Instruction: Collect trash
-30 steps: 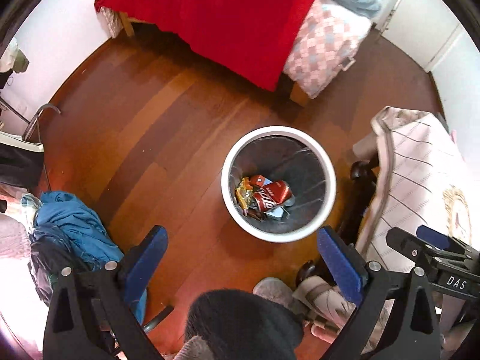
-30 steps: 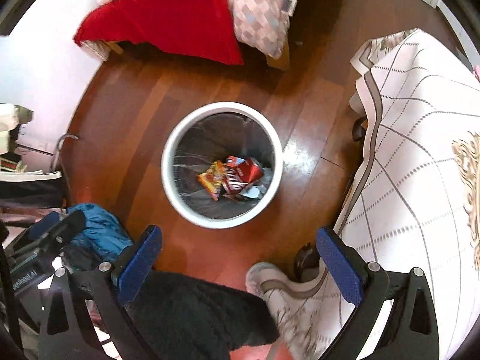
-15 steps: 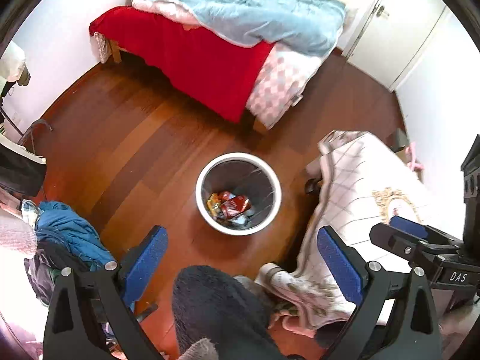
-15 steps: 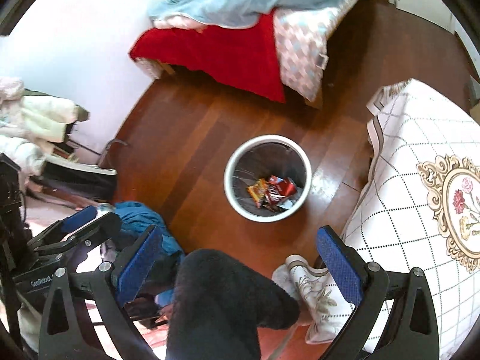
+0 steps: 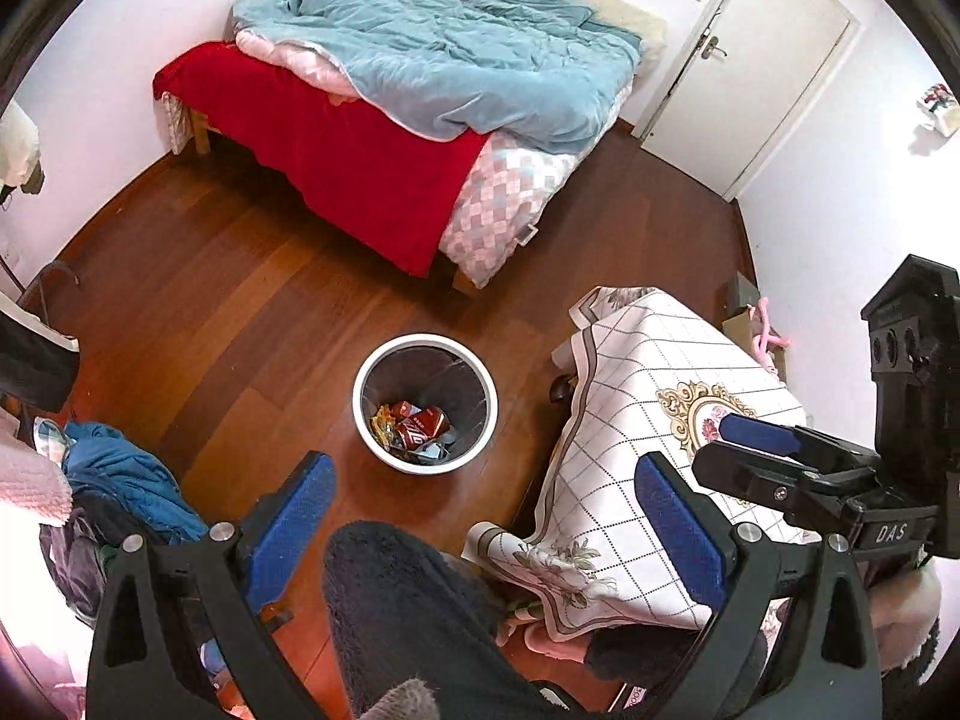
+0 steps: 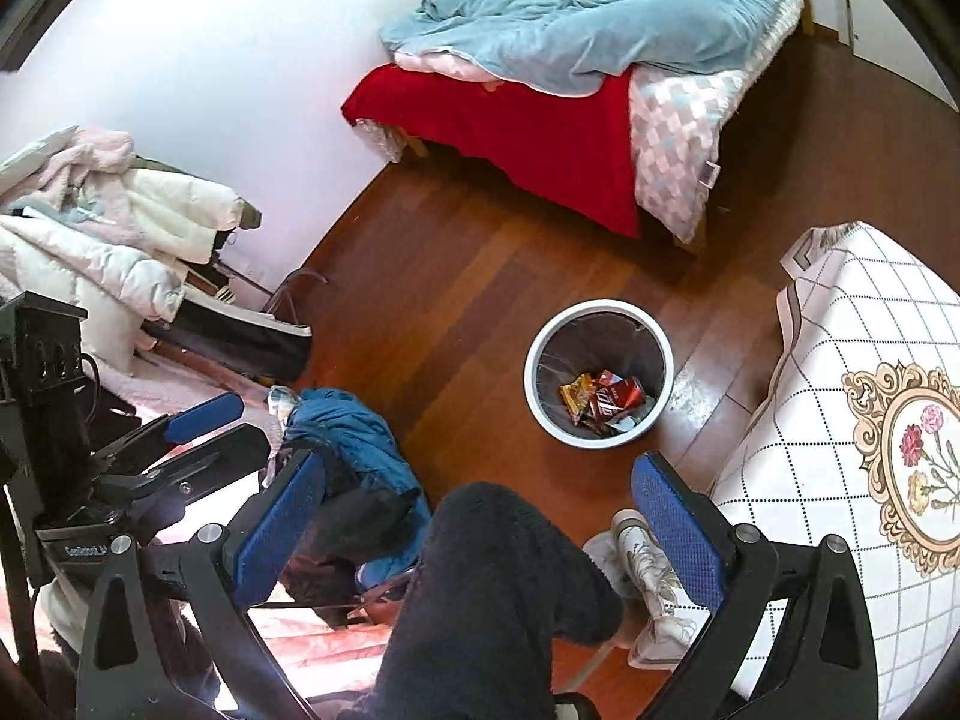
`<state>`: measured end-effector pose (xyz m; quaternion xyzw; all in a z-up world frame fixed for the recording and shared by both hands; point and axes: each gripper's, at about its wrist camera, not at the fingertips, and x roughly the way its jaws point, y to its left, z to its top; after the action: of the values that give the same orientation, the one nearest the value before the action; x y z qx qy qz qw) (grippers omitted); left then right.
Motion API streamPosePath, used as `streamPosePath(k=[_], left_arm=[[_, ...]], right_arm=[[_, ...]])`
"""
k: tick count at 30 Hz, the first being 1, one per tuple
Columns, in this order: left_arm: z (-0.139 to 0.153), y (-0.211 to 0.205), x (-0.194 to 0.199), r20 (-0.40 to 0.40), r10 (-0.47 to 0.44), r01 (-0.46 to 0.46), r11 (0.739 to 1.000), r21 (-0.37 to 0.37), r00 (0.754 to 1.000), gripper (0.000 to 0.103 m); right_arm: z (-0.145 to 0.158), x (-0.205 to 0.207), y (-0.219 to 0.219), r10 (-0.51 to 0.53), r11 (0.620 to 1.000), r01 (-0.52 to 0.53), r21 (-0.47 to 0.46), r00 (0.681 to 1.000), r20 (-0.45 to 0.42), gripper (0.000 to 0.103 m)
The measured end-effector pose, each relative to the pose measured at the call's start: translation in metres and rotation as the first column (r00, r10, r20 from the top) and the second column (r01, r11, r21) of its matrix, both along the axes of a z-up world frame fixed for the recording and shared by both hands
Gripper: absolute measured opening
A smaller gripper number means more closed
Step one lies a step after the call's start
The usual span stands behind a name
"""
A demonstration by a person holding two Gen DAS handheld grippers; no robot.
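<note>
Red drink cans (image 5: 420, 423) lay in the round white wastebasket (image 5: 480, 375) well below and ahead of both my empty, spread-apart claws (image 5: 486, 519) (image 6: 477, 525).

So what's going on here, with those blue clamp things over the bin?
A person is holding a two-finger gripper in each hand, picking up trash in a bedroom. Both the left gripper and the right gripper are open and hold nothing. The bin stands on the wood floor between the bed and a cloth-covered table. Inside it lie a red can and some wrappers. I see no loose trash on the floor in view.
</note>
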<state>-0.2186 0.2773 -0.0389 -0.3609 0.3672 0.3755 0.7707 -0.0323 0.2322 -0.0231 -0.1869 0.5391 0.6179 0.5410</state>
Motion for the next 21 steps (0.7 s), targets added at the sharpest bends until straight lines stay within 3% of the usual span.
streamPosePath(k=[21], left_arm=[[0.008,-0.002,-0.012,0.029,0.013,-0.013,1.0,0.003,0.999,0.102]], right_arm=[[0.009,-0.008,0.008,0.035,0.999,-0.035,-0.006,0.999,0.007,0.103]])
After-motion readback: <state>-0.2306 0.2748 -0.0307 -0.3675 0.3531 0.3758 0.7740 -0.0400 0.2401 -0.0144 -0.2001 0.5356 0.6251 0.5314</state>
